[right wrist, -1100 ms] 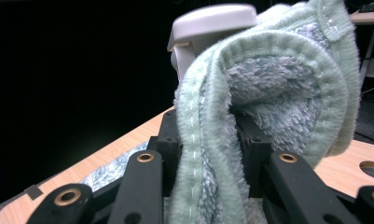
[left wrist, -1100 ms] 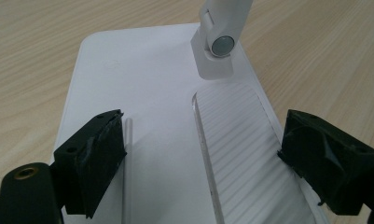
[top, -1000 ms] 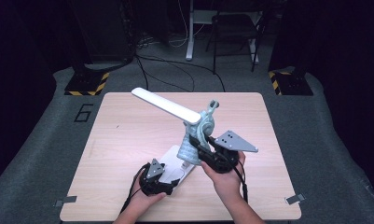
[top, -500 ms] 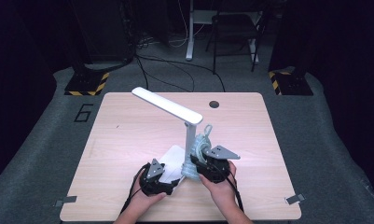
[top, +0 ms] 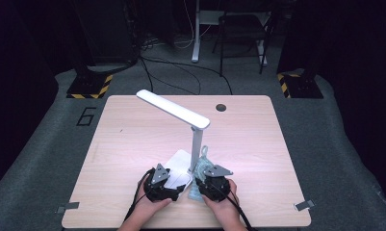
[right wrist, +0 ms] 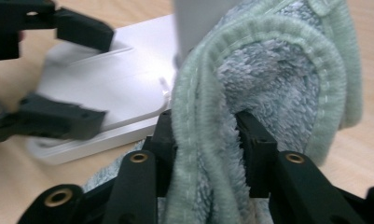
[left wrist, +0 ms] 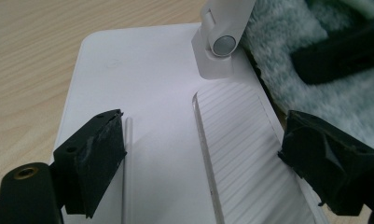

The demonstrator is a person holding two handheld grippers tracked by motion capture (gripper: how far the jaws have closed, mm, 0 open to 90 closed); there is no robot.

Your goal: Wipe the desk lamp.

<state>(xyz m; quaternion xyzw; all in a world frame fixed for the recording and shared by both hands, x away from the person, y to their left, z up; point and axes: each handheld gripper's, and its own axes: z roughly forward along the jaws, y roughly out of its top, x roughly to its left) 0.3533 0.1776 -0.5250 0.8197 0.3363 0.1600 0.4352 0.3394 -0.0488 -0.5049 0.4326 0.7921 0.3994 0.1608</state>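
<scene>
A white desk lamp stands on the wooden table, its flat base near the front edge. My left gripper is open, its jaws spread wide just above the base with nothing gripped. My right gripper is low beside the lamp's stem, shut on a fluffy grey-green cloth. Its jaws have just been opening a little, and the cloth still bulges between the pads. The cloth lies against the base's right edge, by the stem's hinge.
A round cable hole sits near the table's far edge. Beyond the table are chair and desk legs, floor cables and yellow-black striped feet. Both hands rest at the table's front edge.
My right gripper has come down with the cloth from the lamp's upper joint, along the stem, to table level beside the base. The left gripper has kept still.
</scene>
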